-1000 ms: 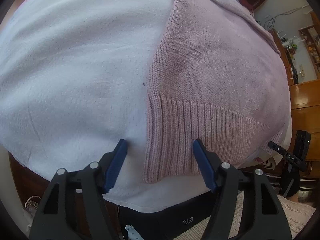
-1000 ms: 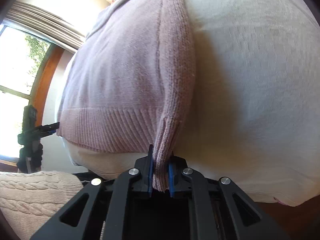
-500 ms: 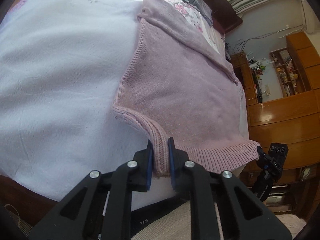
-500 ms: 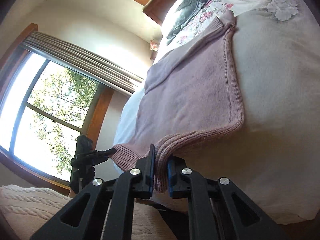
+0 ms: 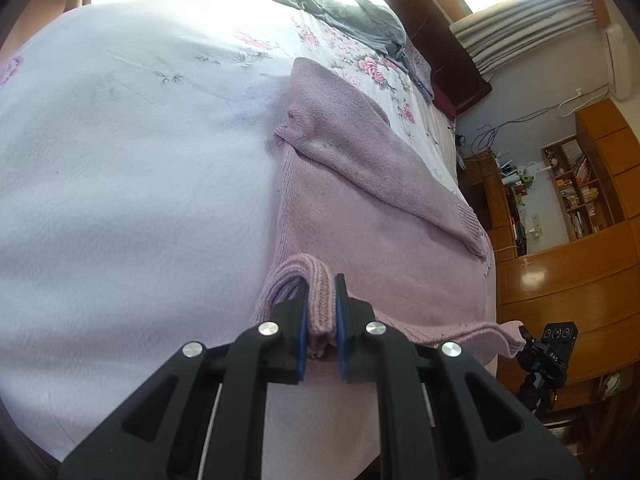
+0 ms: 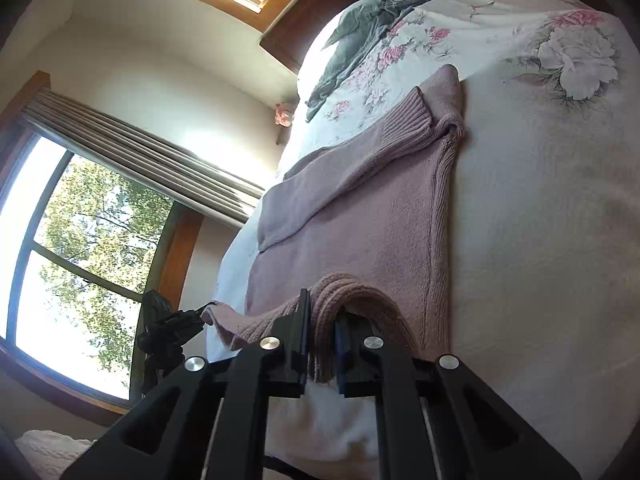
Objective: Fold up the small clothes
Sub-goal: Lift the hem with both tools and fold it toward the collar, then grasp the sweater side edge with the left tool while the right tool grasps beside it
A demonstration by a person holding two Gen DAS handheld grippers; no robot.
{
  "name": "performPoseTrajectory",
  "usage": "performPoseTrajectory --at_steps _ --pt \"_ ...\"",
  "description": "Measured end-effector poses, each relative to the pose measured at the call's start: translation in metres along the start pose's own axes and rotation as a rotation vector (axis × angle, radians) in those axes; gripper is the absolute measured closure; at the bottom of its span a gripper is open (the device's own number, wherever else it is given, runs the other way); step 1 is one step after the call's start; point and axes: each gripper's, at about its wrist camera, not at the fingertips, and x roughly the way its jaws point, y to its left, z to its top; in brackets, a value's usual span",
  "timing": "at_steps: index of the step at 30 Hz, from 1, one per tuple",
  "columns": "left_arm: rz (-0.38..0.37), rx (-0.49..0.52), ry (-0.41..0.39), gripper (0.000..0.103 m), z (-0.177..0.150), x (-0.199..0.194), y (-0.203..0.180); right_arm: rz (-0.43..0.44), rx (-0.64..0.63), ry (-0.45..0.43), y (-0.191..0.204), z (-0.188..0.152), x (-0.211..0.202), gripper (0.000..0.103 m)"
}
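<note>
On a bed covered by a white bedspread with pink printed flowers (image 5: pixel 132 184), a dusty-pink knitted sweater (image 5: pixel 384 240) lies flat, its sleeves folded across the body. The left gripper (image 5: pixel 320 320) is clamped tight on one corner of the sweater's ribbed bottom hem (image 5: pixel 316 280), the knit bunched between its blue pads. The right gripper (image 6: pixel 322 336) is likewise pinched closed on the opposite hem corner, with ribbed fabric arching up over its fingers (image 6: pixel 304 320).

A second ago the left gripper stood open beside the flat hem, while the right one was already holding its corner. Half a second ago both had closed and begun to raise the edge. Now both corners are lifted higher off the bedspread and the views take in more of the bed's far end, where a crumpled grey garment (image 5: pixel 352 16) lies near the dark wooden headboard (image 5: pixel 440 32). The hem sags in a shallow curve between the two grippers.

This suggests the bottom-to-top fold is under way: the hem seems ready to be carried forward over the sweater's body toward the collar. The fold itself is not yet made; most of the sweater is flat on the bed.
</note>
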Motion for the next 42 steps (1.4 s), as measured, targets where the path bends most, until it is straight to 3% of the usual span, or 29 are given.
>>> performPoseTrajectory --at_steps 6,14,16,18,20,24,26,31,35,37,39,41,42 --pt "0.049 -0.024 0.026 0.093 0.032 0.045 0.012 -0.050 0.089 0.047 -0.035 0.037 0.041 0.093" --pt "-0.002 -0.072 0.091 0.089 0.055 0.062 0.024 -0.040 0.177 0.096 -0.059 0.052 0.058 0.093" --pt "-0.023 -0.097 0.070 0.079 0.058 0.053 0.028 -0.026 0.190 0.104 -0.063 0.054 0.058 0.092" --pt "0.007 -0.102 0.011 0.063 0.065 0.039 0.031 -0.023 0.186 0.108 -0.064 0.055 0.056 0.090" --pt "0.018 -0.092 -0.023 0.063 0.071 0.027 0.032 -0.021 0.189 0.116 -0.064 0.057 0.055 0.085" --pt "0.098 0.005 -0.041 0.063 0.076 0.016 0.019 -0.087 0.134 0.099 -0.055 0.068 0.046 0.071" --pt "0.134 0.080 -0.029 0.062 0.076 0.020 0.006 -0.149 0.115 0.060 -0.050 0.073 0.035 0.046" --pt "0.212 0.247 0.019 0.056 0.075 0.050 -0.021 -0.255 -0.007 0.033 -0.030 0.083 0.023 0.046" --pt "0.259 0.317 0.061 0.053 0.074 0.075 -0.031 -0.281 -0.051 0.048 -0.019 0.081 0.026 0.046" --pt "0.285 0.350 0.070 0.054 0.074 0.082 -0.035 -0.293 -0.079 0.063 -0.013 0.079 0.030 0.046" --pt "0.279 0.376 0.078 0.064 0.071 0.086 -0.040 -0.318 -0.120 0.082 -0.010 0.076 0.033 0.046" --pt "0.284 0.398 0.088 0.087 0.069 0.090 -0.045 -0.349 -0.168 0.107 -0.005 0.075 0.041 0.045" --pt "0.284 0.410 0.091 0.089 0.068 0.090 -0.047 -0.370 -0.193 0.118 -0.002 0.075 0.046 0.045"
